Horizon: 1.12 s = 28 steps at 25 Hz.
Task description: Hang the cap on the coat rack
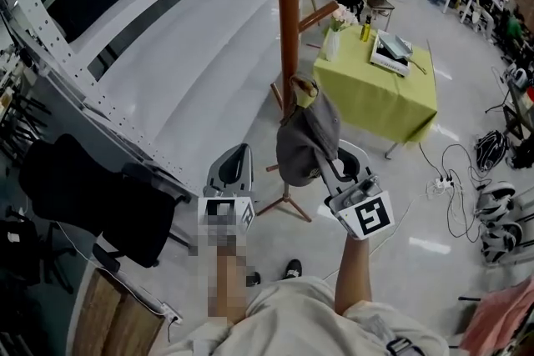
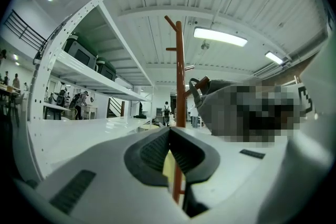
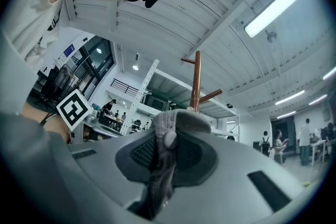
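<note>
Right gripper (image 1: pixel 328 167): jaws are clamped on a fold of grey fabric of the cap (image 1: pixel 306 139). In the right gripper view the pads (image 3: pixel 137 153) are seen pressed on that fabric from both sides, and the gripper is angled upward.

Left gripper (image 1: pixel 233 169): jaws are brought together, with only a thin slit between the pads (image 2: pixel 155 152). Nothing is held. It is kept level, beside the right gripper and apart from the cap.

The cap is held up against the orange-brown pole of the coat rack (image 1: pixel 289 12), crown hanging downward. Its rear strap (image 2: pixel 196 89) is seen at a short angled peg (image 2: pixel 206 82) in the left gripper view. Whether the strap is hooked over the peg cannot be told.

Behind the rack, a table with a yellow-green cloth (image 1: pixel 380 100) is noted. A black chair (image 1: pixel 83 192) is at the left of the head view, under white shelving (image 1: pixel 50 54).
</note>
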{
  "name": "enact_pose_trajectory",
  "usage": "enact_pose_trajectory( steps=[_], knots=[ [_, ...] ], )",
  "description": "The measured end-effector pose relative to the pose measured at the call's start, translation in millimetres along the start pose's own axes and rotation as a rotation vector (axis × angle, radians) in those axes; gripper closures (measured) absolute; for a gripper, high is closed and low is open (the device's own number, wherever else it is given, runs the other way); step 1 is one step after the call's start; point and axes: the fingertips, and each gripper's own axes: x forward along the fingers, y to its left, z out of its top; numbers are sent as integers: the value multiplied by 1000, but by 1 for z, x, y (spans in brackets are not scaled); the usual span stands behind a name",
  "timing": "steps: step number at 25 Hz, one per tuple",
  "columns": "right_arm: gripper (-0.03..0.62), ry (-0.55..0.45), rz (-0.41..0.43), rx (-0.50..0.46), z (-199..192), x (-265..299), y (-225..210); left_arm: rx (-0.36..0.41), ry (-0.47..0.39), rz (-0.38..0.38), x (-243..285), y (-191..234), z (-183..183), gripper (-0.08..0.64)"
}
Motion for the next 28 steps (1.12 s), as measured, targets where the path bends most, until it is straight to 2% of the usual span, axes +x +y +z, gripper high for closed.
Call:
enact_pose_trajectory(
  steps=[8,18,28],
  knots=[
    [554,40,21,12,-19,11,0,0,12,40,-7,17,-5,552],
    [552,71,0,27,-38,17,0,-3,13,34,-10,25,-7,552],
    [549,142,-85,22,-58,11,-1,-14,25,23,-19,33,-14,552]
  ],
)
